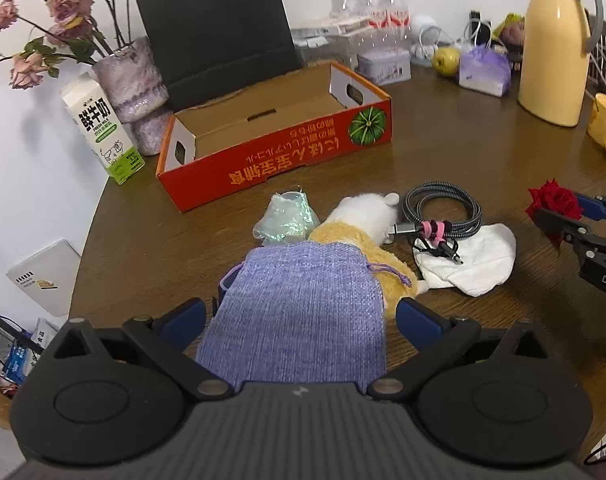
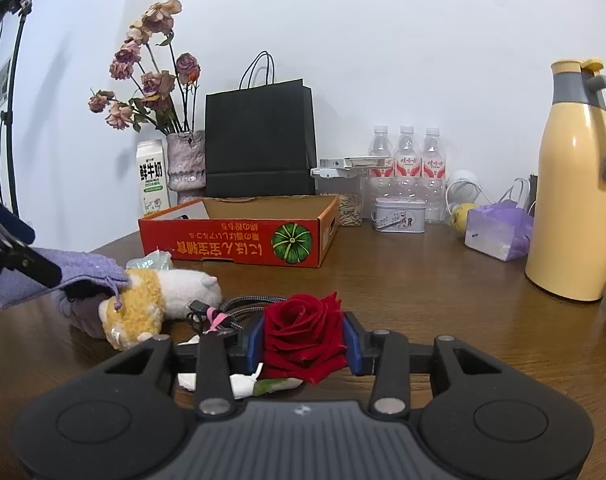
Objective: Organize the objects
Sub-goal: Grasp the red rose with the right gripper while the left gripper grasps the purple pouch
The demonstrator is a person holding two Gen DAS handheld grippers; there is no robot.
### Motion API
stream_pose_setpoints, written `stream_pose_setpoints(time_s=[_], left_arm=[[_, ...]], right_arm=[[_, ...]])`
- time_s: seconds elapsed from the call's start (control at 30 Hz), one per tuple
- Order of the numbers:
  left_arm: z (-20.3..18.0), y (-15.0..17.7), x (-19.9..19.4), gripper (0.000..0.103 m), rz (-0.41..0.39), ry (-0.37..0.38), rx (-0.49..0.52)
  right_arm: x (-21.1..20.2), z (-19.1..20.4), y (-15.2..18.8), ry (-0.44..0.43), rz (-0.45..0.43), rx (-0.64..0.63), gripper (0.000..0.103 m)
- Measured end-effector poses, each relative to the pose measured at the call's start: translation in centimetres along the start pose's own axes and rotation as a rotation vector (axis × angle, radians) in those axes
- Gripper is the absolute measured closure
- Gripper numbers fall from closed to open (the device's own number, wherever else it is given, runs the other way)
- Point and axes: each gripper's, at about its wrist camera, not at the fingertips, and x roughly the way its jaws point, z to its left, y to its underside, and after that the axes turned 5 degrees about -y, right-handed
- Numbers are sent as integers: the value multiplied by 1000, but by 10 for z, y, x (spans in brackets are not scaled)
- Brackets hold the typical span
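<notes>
In front of the red box (image 2: 239, 236) on the counter (image 2: 423, 292), right gripper (image 2: 305, 340) clamps a red rose (image 2: 303, 328), left gripper (image 1: 299, 316) holding a purple pouch (image 1: 299, 304).

Left gripper (image 1: 299, 318) and right gripper (image 2: 305, 346): matte black bodies with ribbed grey centre panels, round side discs, silver pivot screws at lower centre, and blue-padded fingers (image 2: 255, 344).

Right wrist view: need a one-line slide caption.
Right gripper shut on a red rose above the wooden table, empty red cardboard box behind.
</notes>
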Motion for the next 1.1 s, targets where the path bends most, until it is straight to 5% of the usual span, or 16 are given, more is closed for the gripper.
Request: stream_pose_setpoints(time_s=[0.5,0.7,0.9,1.1], left_arm=[[5,-2,21,1,95,-18,-53],[7,4,19,24,91,-16,-79],[13,12,12,27,77,-10,-97],[16,17,0,41,45,-13,-97]], right_arm=[[-2,-1,0,-26,-9,16,64],[-1,-2,0,-23,-6,18,64],[1,-2,0,-19,1,18,64],[1,-3,0,-13,4,20,64]])
